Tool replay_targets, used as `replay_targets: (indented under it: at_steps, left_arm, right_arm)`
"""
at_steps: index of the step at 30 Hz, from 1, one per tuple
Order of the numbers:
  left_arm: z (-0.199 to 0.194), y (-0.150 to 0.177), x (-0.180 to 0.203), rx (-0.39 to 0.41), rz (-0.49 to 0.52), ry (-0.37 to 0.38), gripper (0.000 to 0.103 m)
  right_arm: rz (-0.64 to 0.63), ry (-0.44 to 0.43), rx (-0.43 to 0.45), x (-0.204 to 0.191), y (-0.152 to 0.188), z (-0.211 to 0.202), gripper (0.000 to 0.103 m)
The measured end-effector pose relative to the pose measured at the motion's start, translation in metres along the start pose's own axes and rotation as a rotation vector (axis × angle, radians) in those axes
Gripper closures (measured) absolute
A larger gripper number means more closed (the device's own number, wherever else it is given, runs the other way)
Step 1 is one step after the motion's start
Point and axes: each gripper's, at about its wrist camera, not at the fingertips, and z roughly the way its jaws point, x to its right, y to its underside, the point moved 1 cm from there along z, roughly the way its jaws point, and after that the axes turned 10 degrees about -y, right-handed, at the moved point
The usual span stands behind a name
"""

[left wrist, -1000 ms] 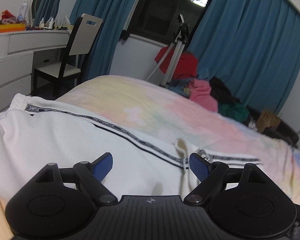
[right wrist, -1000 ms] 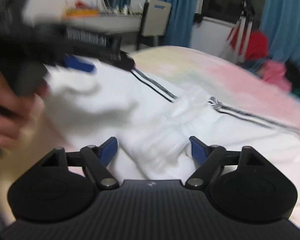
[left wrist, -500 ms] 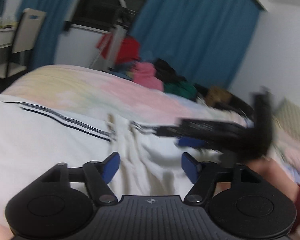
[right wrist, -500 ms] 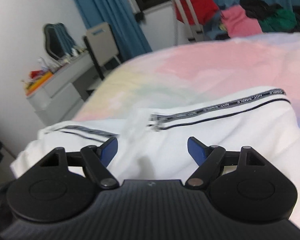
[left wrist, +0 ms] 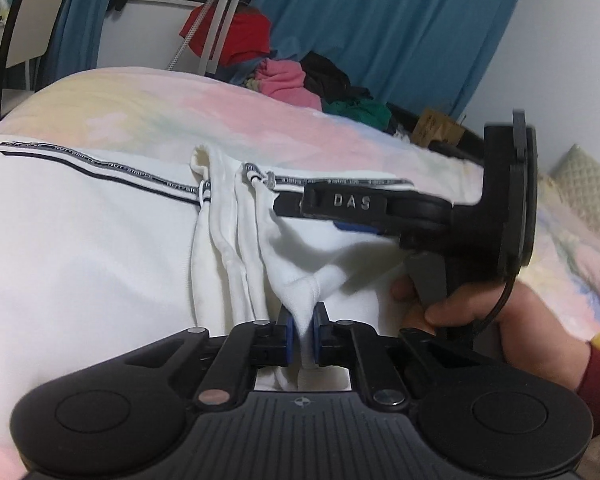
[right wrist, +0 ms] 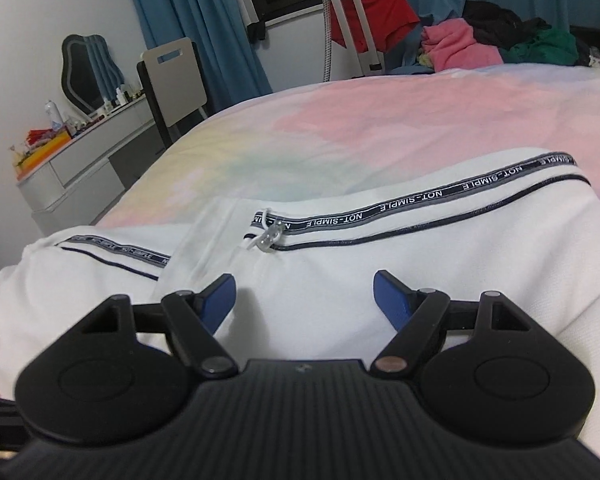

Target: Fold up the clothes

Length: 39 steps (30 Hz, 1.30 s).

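Observation:
White trousers (left wrist: 80, 248) with a black "NOT-SIMPLE" stripe lie spread on the pastel bed (left wrist: 220, 108). My left gripper (left wrist: 302, 330) is shut on a pinched fold of the white trousers near the bunched middle seam. My right gripper (right wrist: 304, 294) is open and empty, low over the white trousers (right wrist: 460, 264), just short of a zip pull (right wrist: 270, 236) on the stripe. In the left wrist view the right gripper (left wrist: 380, 216) shows side-on at the right, held by a hand, over the cloth.
A pile of red, pink, black and green clothes (left wrist: 300, 80) lies beyond the bed by blue curtains (left wrist: 380, 20). A tripod (right wrist: 352, 20), a chair (right wrist: 176, 76) and a grey dresser (right wrist: 80, 160) stand at the far left. A pillow (left wrist: 584, 192) lies at the right.
My left gripper has closed on a fold of the trousers. My right gripper stayed open and moved in closer over the cloth by the stripe.

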Motion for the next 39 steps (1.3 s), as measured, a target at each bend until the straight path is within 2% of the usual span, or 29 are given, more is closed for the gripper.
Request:
replay_targets:
  at_steps: [3,5,6,8,10,12,17,20,23,26,29,34,39]
  left_arm:
    - [-0.005,-0.002,0.005,0.014,0.020,-0.022,0.091]
    - [-0.011,-0.003,0.010,0.029,0.034,-0.041,0.082]
    - [-0.014,-0.004,0.013,0.036,0.041,-0.050,0.082]
    - [-0.025,-0.005,0.016,0.054,0.038,-0.061,0.075]
    - [-0.039,-0.005,0.019,0.081,0.045,-0.086,0.057]
    - [-0.054,-0.005,0.022,0.106,0.048,-0.105,0.056]
    - [-0.096,-0.004,0.025,0.161,0.035,-0.136,0.031]
    - [-0.120,-0.001,0.024,0.204,0.033,-0.166,0.019]
    - [-0.142,0.002,0.022,0.234,0.036,-0.201,0.017]
    - [-0.160,0.003,0.017,0.267,0.027,-0.221,0.002]
    - [-0.168,0.001,0.006,0.278,-0.023,-0.222,0.001]
    - [-0.155,0.000,-0.034,0.228,-0.203,-0.211,0.001]
    - [-0.154,0.000,-0.077,0.168,-0.382,-0.279,0.001]
  right_arm:
    - [-0.010,0.018,-0.008,-0.003,-0.002,-0.004,0.026]
    - [-0.013,0.031,0.000,-0.007,-0.004,-0.015,0.025]
    - [-0.013,0.037,0.007,-0.008,-0.005,-0.022,0.025]
    - [-0.020,0.047,0.026,-0.012,-0.007,-0.040,0.025]
    - [-0.029,0.055,0.052,-0.017,-0.009,-0.065,0.025]
    - [-0.050,0.067,0.075,-0.024,-0.009,-0.088,0.025]
    - [-0.123,0.098,0.135,-0.046,-0.006,-0.135,0.025]
    - [-0.121,0.096,0.161,-0.056,-0.001,-0.156,0.025]
    - [-0.110,0.102,0.164,-0.062,0.011,-0.171,0.025]
    - [-0.094,0.133,0.144,-0.065,0.021,-0.185,0.025]
    - [-0.097,0.136,0.150,-0.068,0.025,-0.190,0.025]
    - [-0.094,0.137,0.148,-0.067,0.025,-0.183,0.025]
    - [-0.069,0.119,0.134,-0.062,0.025,-0.179,0.025]
